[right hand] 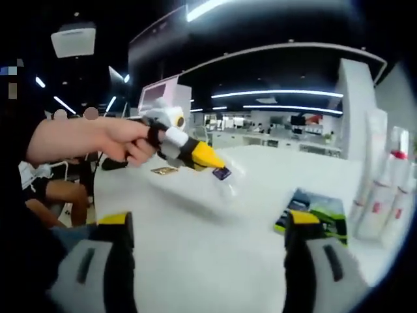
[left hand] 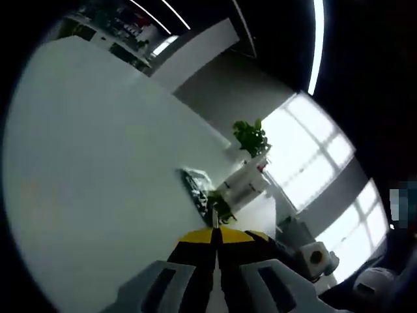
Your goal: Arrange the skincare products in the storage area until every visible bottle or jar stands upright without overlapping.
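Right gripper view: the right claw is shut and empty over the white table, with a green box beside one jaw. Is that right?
Not quite. The right claw is open, its jaws wide apart, as the right gripper view shows. The rest holds: it is empty over the white table, with a green box beside one jaw.

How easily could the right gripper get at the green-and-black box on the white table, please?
Probably easily: the right gripper is open, the green-and-black box lies just beyond its right-hand jaw, and the white table between them is bare. The left gripper hovers well to the side.
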The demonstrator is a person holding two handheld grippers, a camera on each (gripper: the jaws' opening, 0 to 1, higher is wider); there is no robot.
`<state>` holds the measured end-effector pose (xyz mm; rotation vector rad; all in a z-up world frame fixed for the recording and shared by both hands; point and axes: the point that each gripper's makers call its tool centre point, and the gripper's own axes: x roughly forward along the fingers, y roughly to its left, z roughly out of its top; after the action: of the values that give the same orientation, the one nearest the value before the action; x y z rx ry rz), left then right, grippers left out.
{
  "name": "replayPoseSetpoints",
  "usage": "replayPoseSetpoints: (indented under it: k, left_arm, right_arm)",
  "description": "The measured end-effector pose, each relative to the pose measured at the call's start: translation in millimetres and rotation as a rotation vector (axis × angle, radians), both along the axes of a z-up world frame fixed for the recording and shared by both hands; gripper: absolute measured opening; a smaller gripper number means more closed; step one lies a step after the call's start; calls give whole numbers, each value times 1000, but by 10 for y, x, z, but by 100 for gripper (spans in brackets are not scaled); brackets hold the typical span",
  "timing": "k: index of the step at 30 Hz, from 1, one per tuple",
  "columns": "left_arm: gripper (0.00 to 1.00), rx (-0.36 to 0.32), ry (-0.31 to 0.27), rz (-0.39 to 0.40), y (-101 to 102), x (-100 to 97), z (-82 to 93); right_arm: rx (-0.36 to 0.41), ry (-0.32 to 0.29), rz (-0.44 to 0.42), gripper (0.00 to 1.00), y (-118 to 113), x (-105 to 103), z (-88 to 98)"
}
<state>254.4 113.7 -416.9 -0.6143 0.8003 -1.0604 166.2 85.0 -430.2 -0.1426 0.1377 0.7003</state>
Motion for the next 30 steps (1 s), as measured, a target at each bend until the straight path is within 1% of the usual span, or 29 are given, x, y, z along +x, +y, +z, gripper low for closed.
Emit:
replayPoseSetpoints:
  k: [6,13,16,20,24,26,27,29,30]
  left_arm:
    - [0,-10,12,12,-160,72,-29]
    - [0,0,15,15,-293,142,-88]
    - [0,18,-3,22,-315,166,-112]
    - [0,4,9,23,-350,168,-111]
    - [0,15,7,16,-375,154,-124]
    - [0,18,3,19,-373,155,-129]
    - [0,13,13,14,-381,140,-131]
    - [0,15,9,17,-381,137,-134]
    - [0,14,11,15,-383,134,-134]
  right_arm:
    - [10,10,-13,97,-76,13,-23]
    - [13,17,-20,95,-155,31,-47]
    - [13,16,-17,91,-169,41,-39]
    - [13,19,-22,92,-187,70,-43]
    - [22,11,-35,90,-231,92,-6]
    - [22,-13,-81,86,-341,162,48]
    - [23,-15,-89,79,-374,186,66]
    - [38,-28,-107,67,-436,243,131]
    - [34,-30,-115,57,-470,270,143]
